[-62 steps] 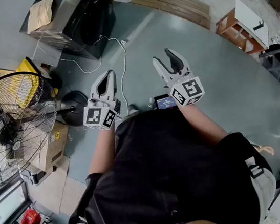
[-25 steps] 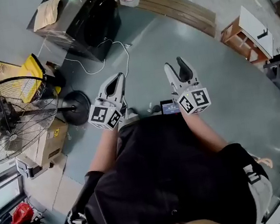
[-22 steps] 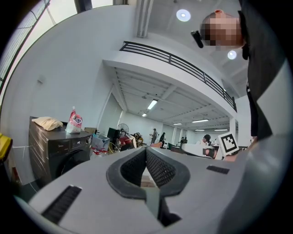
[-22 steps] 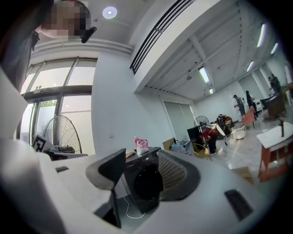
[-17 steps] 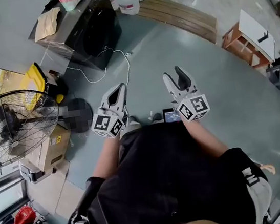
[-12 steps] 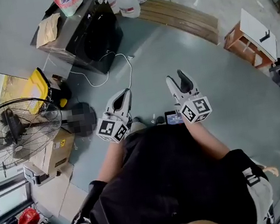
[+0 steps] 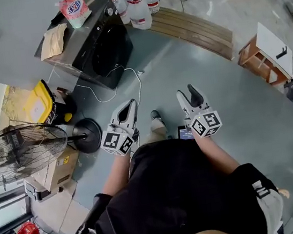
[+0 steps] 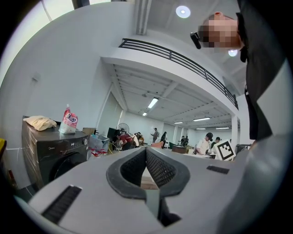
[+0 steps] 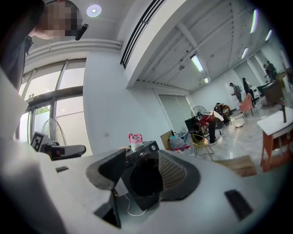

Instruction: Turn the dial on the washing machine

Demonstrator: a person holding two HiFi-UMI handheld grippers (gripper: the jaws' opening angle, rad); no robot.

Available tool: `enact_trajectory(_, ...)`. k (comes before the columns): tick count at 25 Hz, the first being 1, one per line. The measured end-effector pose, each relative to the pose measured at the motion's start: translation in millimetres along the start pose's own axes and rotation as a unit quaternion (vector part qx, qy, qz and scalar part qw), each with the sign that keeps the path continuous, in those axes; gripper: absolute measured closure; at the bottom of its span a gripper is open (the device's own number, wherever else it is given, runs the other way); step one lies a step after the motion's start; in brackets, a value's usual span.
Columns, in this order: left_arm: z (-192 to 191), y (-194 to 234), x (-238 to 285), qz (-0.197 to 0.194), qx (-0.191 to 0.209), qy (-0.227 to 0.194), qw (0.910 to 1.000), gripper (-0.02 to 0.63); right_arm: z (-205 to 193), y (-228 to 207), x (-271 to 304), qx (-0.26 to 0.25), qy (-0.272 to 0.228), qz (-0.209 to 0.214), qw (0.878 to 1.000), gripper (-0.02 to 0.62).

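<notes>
The dark front-loading washing machine [image 7: 95,42] stands by the wall at the upper left of the head view, well ahead of both grippers. In the right gripper view the washing machine [image 9: 144,176] shows between the jaws, its round dial [image 9: 153,147] at the top right of the front panel. My right gripper [image 7: 187,92] [image 9: 142,160] is open and empty. My left gripper [image 7: 130,103] [image 8: 146,150] is shut with nothing in it; the washing machine [image 8: 48,153] lies to its left. Both grippers point level and neither touches anything.
A pink bag [image 7: 73,9] and a brown paper bag [image 7: 53,40] lie on the machine's top. Water bottles [image 7: 136,7] and a wooden pallet [image 7: 193,23] lie beyond. A floor fan [image 7: 22,153], a yellow box [image 7: 37,107] and a white cable [image 7: 132,89] are at the left.
The person has walked toward the washing machine, carrying both grippers forward. More of the machine and the things on top of it is in view. Neither gripper's jaws have changed.
</notes>
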State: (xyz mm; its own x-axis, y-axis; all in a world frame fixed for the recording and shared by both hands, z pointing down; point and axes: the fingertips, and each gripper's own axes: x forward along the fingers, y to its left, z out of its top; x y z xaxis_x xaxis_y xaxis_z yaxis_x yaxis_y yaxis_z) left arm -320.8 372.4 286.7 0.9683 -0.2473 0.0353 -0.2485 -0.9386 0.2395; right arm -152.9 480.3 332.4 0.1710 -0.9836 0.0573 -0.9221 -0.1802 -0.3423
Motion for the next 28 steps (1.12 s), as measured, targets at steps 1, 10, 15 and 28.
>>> enact_trajectory(1,1,10,10,0.005,-0.001,-0.004,1.0000,0.611,3,-2,11,-0.003,0.000,0.001,1.000,0.368)
enact_trajectory(10,20,89,106,0.002,-0.014,-0.013,0.9998,0.611,33,-34,119,-0.030,0.012,0.011,0.999,0.368)
enact_trajectory(15,25,127,153,-0.017,-0.027,-0.016,0.9993,0.611,43,-43,173,-0.052,0.020,0.021,0.998,0.368)
enact_trajectory(28,48,203,251,0.010,-0.050,-0.037,0.9980,0.611,73,-121,272,-0.055,0.024,0.020,0.998,0.368)
